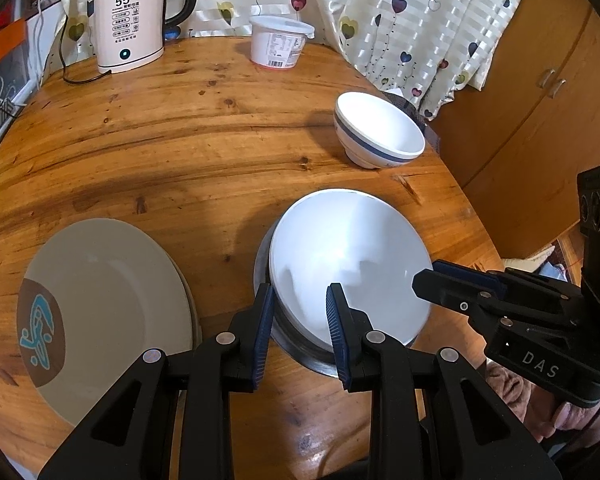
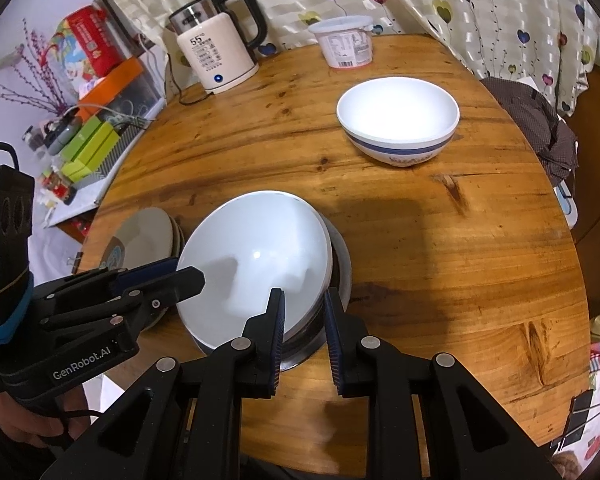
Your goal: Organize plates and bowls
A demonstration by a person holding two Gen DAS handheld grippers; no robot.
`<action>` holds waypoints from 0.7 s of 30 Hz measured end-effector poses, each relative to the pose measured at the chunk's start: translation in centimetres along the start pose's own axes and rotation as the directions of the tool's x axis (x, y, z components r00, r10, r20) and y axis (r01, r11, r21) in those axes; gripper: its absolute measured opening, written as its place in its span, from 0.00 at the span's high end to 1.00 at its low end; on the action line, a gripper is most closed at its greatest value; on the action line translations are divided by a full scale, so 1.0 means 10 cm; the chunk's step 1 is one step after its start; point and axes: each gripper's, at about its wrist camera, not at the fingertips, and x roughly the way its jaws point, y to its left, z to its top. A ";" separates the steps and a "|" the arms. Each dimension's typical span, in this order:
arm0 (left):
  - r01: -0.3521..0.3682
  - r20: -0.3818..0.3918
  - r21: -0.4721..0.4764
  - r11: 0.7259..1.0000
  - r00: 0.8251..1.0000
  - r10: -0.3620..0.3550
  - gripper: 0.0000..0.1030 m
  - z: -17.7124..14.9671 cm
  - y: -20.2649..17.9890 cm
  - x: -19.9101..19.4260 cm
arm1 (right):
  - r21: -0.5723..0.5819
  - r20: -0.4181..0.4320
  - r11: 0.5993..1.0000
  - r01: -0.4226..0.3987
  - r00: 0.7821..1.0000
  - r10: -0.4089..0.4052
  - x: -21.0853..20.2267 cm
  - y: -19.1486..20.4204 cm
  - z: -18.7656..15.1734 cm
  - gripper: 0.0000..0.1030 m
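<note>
A plain white bowl (image 1: 352, 248) (image 2: 256, 248) sits tilted inside a steel bowl (image 1: 300, 350) (image 2: 340, 256) near the front of the round wooden table (image 1: 180, 140). My left gripper (image 1: 300, 320) (image 2: 176, 272) straddles the left rim of this pair, one pad inside the white bowl and one outside the steel one, shut on them. On the opposite rim my right gripper (image 2: 304, 320) (image 1: 424, 276) grips the same way. Stacked beige plates (image 1: 100, 300) (image 2: 148, 232) lie to the left. A white bowl with a blue band (image 1: 380, 132) (image 2: 398, 120) stands farther back on the right.
An electric kettle (image 1: 128, 28) (image 2: 220, 56) with its cord and a white lidded tub (image 1: 278, 42) (image 2: 346, 42) stand at the table's far edge by the curtain. A wooden cupboard (image 1: 540, 100) is to the right. A binder clip (image 2: 580, 416) hangs at the near right edge.
</note>
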 end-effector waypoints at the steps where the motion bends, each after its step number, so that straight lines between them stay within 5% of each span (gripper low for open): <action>1: 0.000 0.000 0.000 1.000 1.000 0.000 0.73 0.00 0.00 0.00 | 0.000 -0.002 1.000 -0.001 1.000 0.001 0.00 0.00 0.00 0.80; 21: -0.016 0.085 -0.009 1.000 0.996 0.017 0.73 0.11 0.09 -0.25 | 0.009 0.056 1.000 -0.018 0.998 0.018 -0.22 -0.03 0.14 0.79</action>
